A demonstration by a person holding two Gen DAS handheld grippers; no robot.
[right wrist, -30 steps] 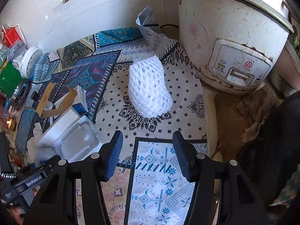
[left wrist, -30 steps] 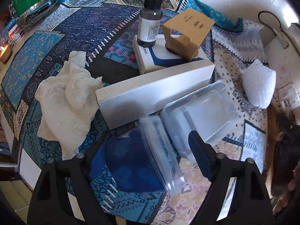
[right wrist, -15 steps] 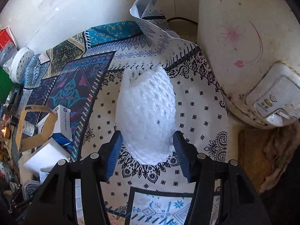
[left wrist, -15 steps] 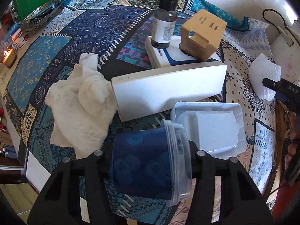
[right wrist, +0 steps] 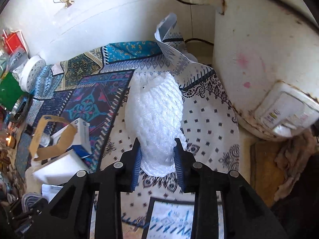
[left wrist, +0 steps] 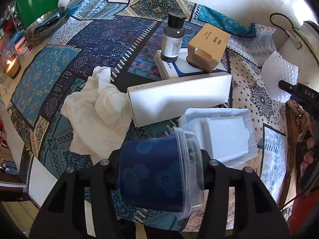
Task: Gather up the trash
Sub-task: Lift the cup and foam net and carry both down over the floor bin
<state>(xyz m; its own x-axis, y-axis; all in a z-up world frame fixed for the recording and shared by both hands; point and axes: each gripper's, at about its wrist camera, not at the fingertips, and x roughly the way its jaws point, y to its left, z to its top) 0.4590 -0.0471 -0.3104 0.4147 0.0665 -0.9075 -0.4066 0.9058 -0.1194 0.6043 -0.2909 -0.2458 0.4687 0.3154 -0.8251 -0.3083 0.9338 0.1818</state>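
- Left wrist view: your left tongs (left wrist: 159, 171) have gone from wide open around the clear plastic tub (left wrist: 159, 171) a second ago to clamped on its sides. The tub lies tipped sideways between the fingers, rim toward the white foam tray (left wrist: 221, 131), the blue patterned surface (left wrist: 59, 75) showing through it. It looks raised off the surface, so I judge this piece secured and ready to serve as the collector or go to the bin.
- Same view: left of the tray lies the crumpled white tissue (left wrist: 97, 115); behind the tray sit the long white box (left wrist: 179, 99), the dark bottle (left wrist: 172, 37) and the brown carton (left wrist: 208, 47), all untouched.
- Right wrist view: your right tongs (right wrist: 158, 161) were open and short of the white foam net (right wrist: 157, 117) a second ago; now they are narrowed, blue pads pressing into its near end. The net lies just left of the white rice cooker (right wrist: 259, 59), its far end seemingly on the surface.
- Judgement: both pieces gripped; lift next.
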